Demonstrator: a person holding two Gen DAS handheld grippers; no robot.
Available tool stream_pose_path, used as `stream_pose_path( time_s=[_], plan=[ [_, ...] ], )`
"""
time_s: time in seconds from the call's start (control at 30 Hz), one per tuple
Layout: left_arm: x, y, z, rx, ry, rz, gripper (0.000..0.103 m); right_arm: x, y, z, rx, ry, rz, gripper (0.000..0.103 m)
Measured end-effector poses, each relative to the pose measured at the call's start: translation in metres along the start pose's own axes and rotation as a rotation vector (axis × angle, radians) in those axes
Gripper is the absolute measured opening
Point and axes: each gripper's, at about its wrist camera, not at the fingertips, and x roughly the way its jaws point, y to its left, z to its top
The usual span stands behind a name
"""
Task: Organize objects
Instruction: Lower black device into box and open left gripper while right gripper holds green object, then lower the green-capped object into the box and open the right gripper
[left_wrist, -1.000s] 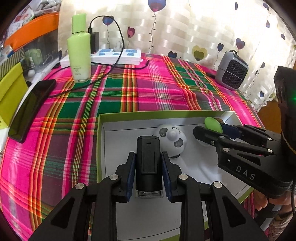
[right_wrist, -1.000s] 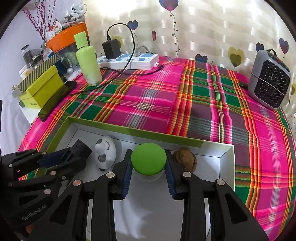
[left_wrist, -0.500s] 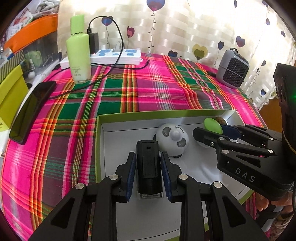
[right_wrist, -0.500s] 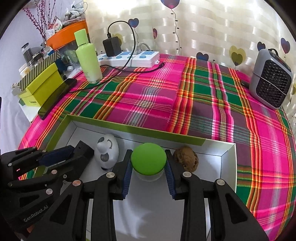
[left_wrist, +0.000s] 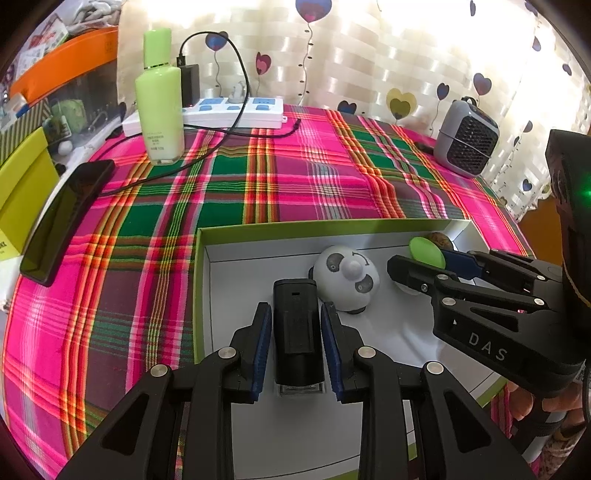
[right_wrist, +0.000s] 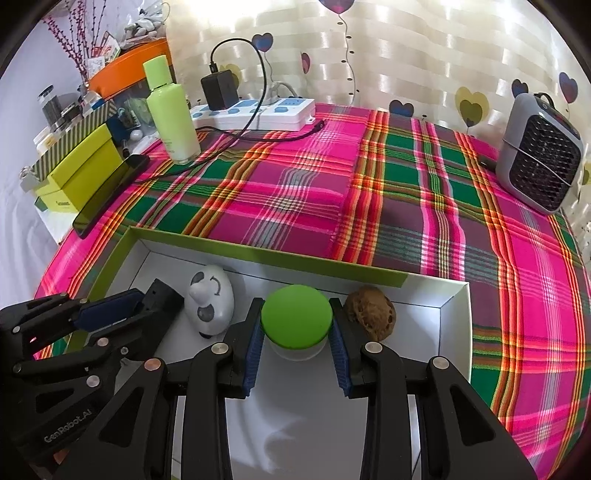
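Down in the lower middle of the left wrist view, the left gripper (left_wrist: 295, 332) has its blue pads nearly together, pressed on either side of a black rectangular device (left_wrist: 296, 328) that stands inside the white box (left_wrist: 236, 295) with green walls. Just above and right of that device in the frame sits a white round panda-faced toy (left_wrist: 347, 282), close to it; I cannot tell whether they touch. The right gripper (left_wrist: 424, 258) reaches in from the right edge of that view, over the box's far right corner.

Seen from the right wrist view, the right gripper (right_wrist: 296, 332) is partly closed, its pads set against the sides of a green-lidded jar (right_wrist: 296, 319) at lower centre. A brown walnut-like object (right_wrist: 371, 312) lies just right of the jar by the box's back wall (right_wrist: 332, 264), and the panda toy (right_wrist: 211, 299) lies just left. The left gripper (right_wrist: 122, 312) and its black device (right_wrist: 162, 295) show at the lower left. The box rests on a plaid tablecloth (right_wrist: 295, 192).
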Motion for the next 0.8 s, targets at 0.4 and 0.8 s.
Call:
stream_pose_path(
  time_s=[0.4,0.8],
  plan=[
    [-0.003,0.002,-0.001,0.002,-0.006,0.005,0.035,-0.008,0.003,-0.002,-0.008,-0.026,-0.007,0.047],
    [-0.026,0.001,-0.012,0.002,-0.037,0.005,0.042,-0.033,0.007,-0.014,0.020,-0.077,0.008,0.051]
  ],
)
